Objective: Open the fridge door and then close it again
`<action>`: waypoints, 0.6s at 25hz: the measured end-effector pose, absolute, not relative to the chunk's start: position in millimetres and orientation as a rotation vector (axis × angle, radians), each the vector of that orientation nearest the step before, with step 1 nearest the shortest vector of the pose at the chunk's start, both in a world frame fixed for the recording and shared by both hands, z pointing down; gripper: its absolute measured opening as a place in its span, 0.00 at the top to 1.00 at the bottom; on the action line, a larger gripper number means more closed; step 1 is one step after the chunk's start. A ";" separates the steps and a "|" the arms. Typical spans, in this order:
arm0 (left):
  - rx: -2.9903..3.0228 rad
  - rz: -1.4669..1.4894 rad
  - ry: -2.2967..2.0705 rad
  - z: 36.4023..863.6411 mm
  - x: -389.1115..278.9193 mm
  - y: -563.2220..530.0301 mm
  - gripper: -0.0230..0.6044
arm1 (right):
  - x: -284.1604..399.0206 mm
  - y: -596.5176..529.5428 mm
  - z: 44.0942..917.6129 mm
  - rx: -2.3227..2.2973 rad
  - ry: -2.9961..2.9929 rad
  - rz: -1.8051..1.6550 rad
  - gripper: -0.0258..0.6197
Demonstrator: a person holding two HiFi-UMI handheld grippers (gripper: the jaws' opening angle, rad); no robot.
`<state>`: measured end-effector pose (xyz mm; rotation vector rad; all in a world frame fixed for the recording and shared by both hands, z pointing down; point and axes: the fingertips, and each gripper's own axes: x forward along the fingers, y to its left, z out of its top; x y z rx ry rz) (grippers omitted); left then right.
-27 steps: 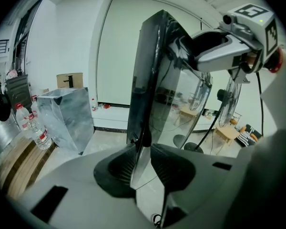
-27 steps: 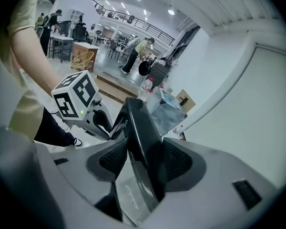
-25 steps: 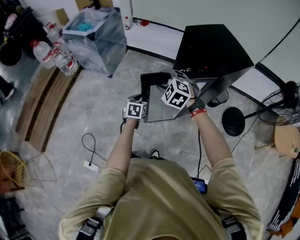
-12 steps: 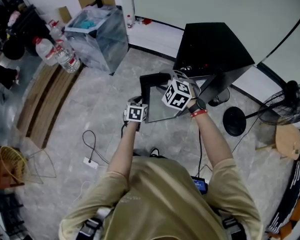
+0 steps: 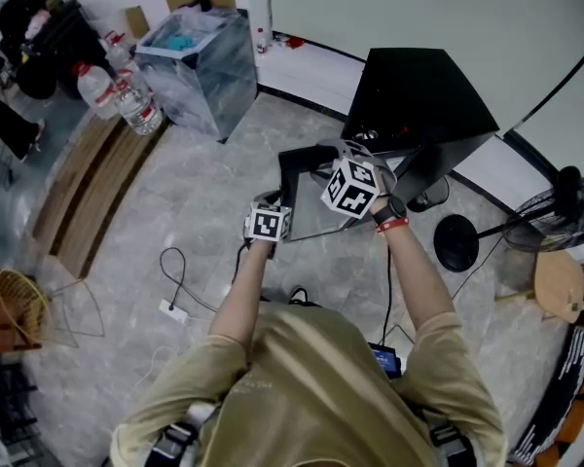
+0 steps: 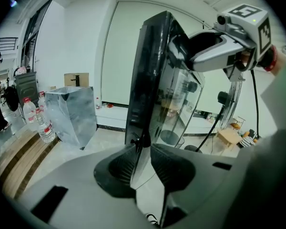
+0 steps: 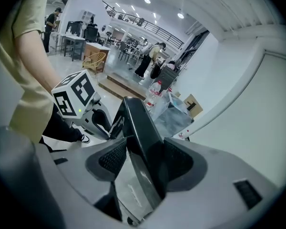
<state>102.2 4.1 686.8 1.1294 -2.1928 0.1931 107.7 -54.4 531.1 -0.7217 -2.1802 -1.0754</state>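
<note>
As gripper views alone reveal, left gripper (image 6: 142, 163) and right gripper (image 7: 143, 162) clamp fridge door (image 6: 150, 70) (open).

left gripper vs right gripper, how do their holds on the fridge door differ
The left gripper clamps the fridge door lower down, while the right gripper clamps it higher up. Only a thin edge shows between the left gripper's pads, whereas the thick black frame fills the right gripper's. Both are shut on the open door.

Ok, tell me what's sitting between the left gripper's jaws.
The edge of the fridge door, with its black frame and glass pane. The left gripper is clamped on it, as the left gripper view shows.
</note>
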 end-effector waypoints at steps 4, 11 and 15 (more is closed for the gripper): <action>1.118 0.184 -2.216 688.2 100.8 5.7 0.79 | 105.9 -53.5 531.7 -0.721 -2.216 -1.069 0.56; 1.170 0.149 -2.230 663.6 103.6 22.0 0.79 | 109.1 -49.2 520.9 -0.668 -2.364 -0.911 0.54; 1.156 0.147 -2.302 640.0 95.5 39.3 0.79 | 113.3 -57.5 502.2 -0.566 -2.572 -0.634 0.54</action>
